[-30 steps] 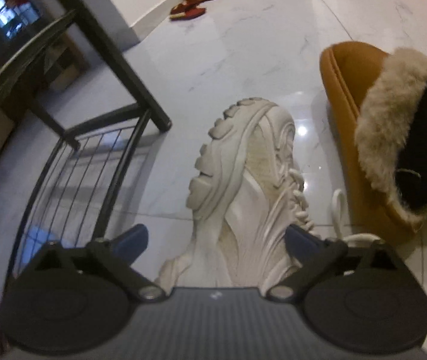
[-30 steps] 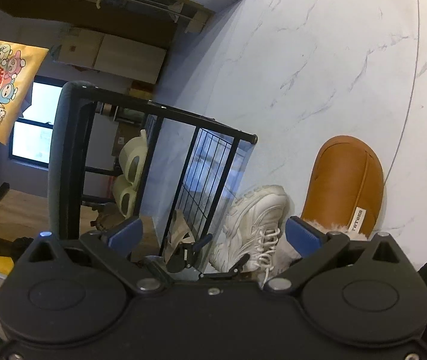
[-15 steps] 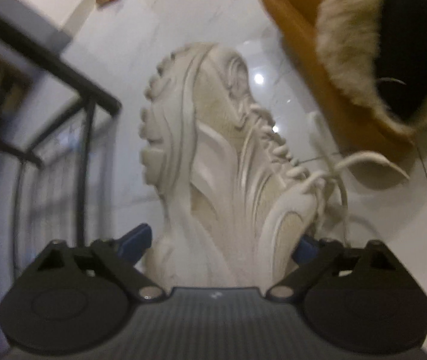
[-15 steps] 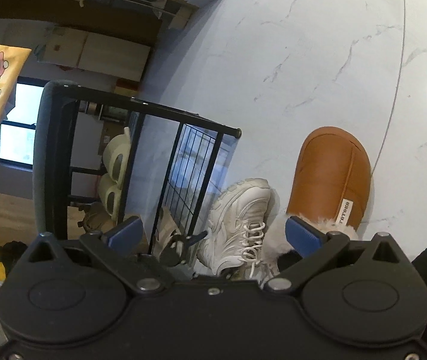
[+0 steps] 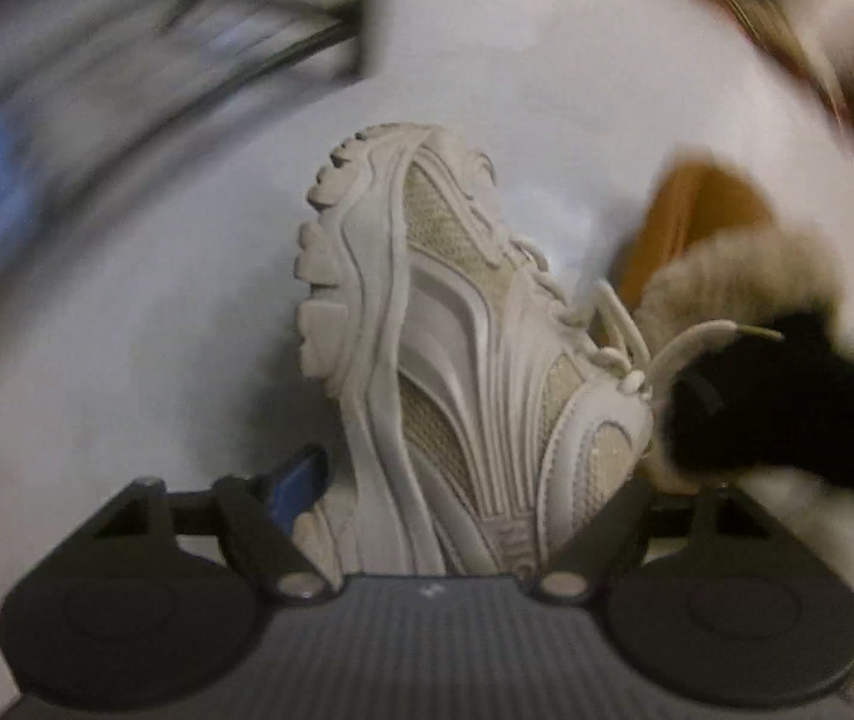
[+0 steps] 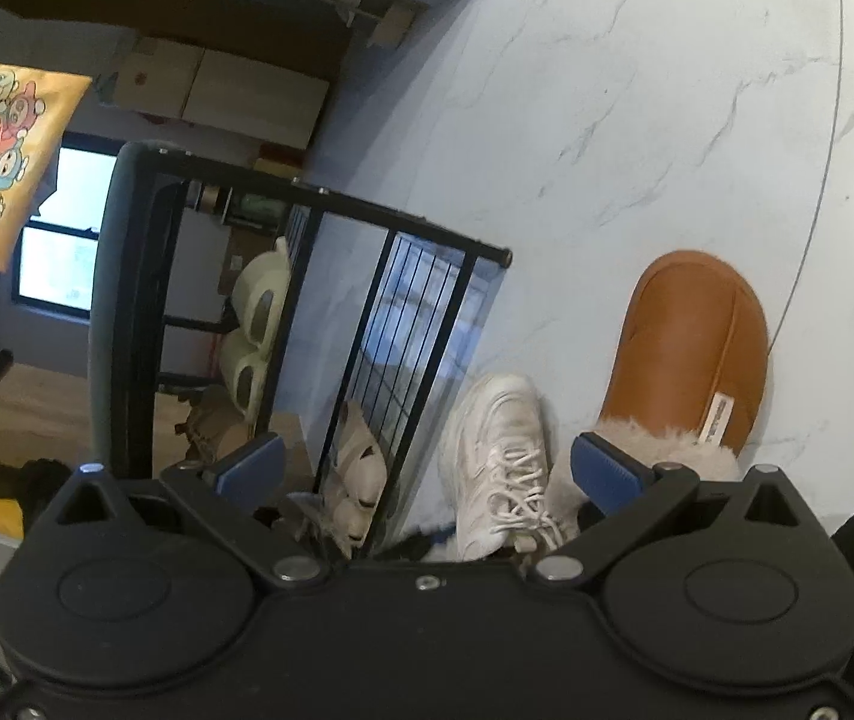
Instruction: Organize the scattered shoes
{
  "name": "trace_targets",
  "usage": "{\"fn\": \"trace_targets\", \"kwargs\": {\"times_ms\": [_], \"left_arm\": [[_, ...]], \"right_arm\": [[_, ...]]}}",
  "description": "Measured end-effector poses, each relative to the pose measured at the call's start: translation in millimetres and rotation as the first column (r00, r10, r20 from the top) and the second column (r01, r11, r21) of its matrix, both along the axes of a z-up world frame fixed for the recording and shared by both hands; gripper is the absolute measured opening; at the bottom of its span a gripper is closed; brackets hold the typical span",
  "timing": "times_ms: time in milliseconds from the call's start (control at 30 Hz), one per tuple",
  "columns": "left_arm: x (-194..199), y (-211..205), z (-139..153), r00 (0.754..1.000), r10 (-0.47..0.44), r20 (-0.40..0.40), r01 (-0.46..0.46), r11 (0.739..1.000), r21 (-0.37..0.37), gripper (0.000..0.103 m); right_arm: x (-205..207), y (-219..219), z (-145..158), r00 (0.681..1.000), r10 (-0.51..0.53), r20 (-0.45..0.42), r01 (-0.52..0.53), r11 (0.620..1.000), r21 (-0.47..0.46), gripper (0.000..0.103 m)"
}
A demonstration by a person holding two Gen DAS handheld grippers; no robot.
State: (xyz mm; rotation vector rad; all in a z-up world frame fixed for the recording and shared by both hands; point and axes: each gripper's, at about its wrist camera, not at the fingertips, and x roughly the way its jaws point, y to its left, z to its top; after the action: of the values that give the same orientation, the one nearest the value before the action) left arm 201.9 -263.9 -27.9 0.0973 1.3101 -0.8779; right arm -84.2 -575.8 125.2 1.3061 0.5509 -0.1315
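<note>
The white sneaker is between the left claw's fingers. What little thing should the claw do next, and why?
Probably finish squeezing, then lift. The left gripper has its jaws closing around the heel of the white sneaker, but the blur hides whether the pads press on it yet. The black shoe rack beside it already holds shoes, so it likely goes there.

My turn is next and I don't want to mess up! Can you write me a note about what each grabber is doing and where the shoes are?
Left gripper: jaws closing around the heel of the white sneaker; whether the pads press it yet is unclear.
Right gripper: open, holding nothing, hanging above the floor.
Shoes: the white sneaker lies beside the brown fur-lined slipper, next to the black shoe rack. Pale slippers and another light shoe already sit in the rack.
Done: a few shoes shelved.
Left: finish the grip, shelve the sneaker, then probably the brown slipper.
</note>
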Motion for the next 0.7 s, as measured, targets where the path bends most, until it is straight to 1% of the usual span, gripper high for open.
{"fn": "trace_targets", "kwargs": {"times_ms": [33,67,100,133,167,200,233,267,300,333,400,433,467,500,533,600,667,700], "left_arm": [[-10,29,-12,0.974,0.171,-0.148,-0.181,0.982,-0.059,0.078],[-23,49,-22,0.931,0.274,-0.24,-0.301,0.95,-0.082,0.078],[-34,59,-28,0.906,0.321,-0.276,-0.356,0.931,-0.083,0.078],[-42,64,-31,0.894,0.345,-0.286,-0.381,0.922,-0.077,0.078],[-62,72,-32,0.889,0.385,-0.25,-0.407,0.913,-0.04,0.079],[-74,77,-29,0.891,0.401,-0.215,-0.415,0.91,-0.022,0.083],[-88,81,-20,0.896,0.413,-0.164,-0.419,0.908,-0.005,0.087],[-95,83,-13,0.897,0.419,-0.138,-0.424,0.906,0.0,0.088],[-105,90,1,0.894,0.439,-0.086,-0.442,0.897,-0.019,0.093],[-112,95,12,0.891,0.45,-0.05,-0.452,0.891,-0.035,0.099],[-127,111,42,0.888,0.458,0.025,-0.455,0.886,-0.087,0.102],[-132,116,52,0.887,0.458,0.052,-0.452,0.886,-0.101,0.102],[-138,124,63,0.882,0.46,0.104,-0.45,0.886,-0.109,0.102],[-144,132,75,0.871,0.462,0.166,-0.448,0.887,-0.116,0.102],[-147,135,81,0.863,0.463,0.204,-0.448,0.886,-0.117,0.102],[-153,159,92,0.827,0.483,0.286,-0.476,0.874,-0.1,0.102],[-162,186,98,0.803,0.506,0.316,-0.502,0.859,-0.101,0.102],[-169,203,99,0.786,0.522,0.331,-0.518,0.849,-0.108,0.102]], "right_arm": [[1,2,0,1.0,0.009,0.0,-0.009,1.0,0.001,0.103],[1,3,0,1.0,0.014,0.0,-0.014,1.0,-0.001,0.103],[3,5,0,1.0,0.024,-0.001,-0.024,1.0,-0.007,0.103],[4,6,-1,0.999,0.036,-0.003,-0.036,0.999,-0.013,0.103],[6,9,-1,0.999,0.05,-0.006,-0.05,0.999,-0.019,0.103],[8,10,-2,0.998,0.065,-0.012,-0.065,0.998,-0.024,0.103],[12,12,-4,0.996,0.086,-0.023,-0.087,0.996,-0.032,0.103],[16,15,-6,0.993,0.113,-0.037,-0.114,0.992,-0.046,0.103],[20,19,-8,0.989,0.14,-0.052,-0.143,0.988,-0.061,0.103],[24,22,-10,0.984,0.167,-0.067,-0.172,0.982,-0.077,0.103],[34,33,-14,0.968,0.227,-0.105,-0.239,0.962,-0.13,0.103],[38,39,-16,0.958,0.256,-0.126,-0.274,0.949,-0.158,0.103],[42,44,-18,0.951,0.275,-0.139,-0.297,0.939,-0.174,0.103],[46,52,-21,0.941,0.297,-0.162,-0.326,0.925,-0.197,0.103],[50,61,-25,0.928,0.32,-0.19,-0.358,0.907,-0.222,0.103],[58,81,-34,0.9,0.359,-0.246,-0.418,0.87,-0.262,0.103],[65,104,-43,0.87,0.39,-0.301,-0.473,0.834,-0.286,0.103],[66,115,-47,0.867,0.394,-0.305,-0.475,0.838,-0.268,0.103]]}}
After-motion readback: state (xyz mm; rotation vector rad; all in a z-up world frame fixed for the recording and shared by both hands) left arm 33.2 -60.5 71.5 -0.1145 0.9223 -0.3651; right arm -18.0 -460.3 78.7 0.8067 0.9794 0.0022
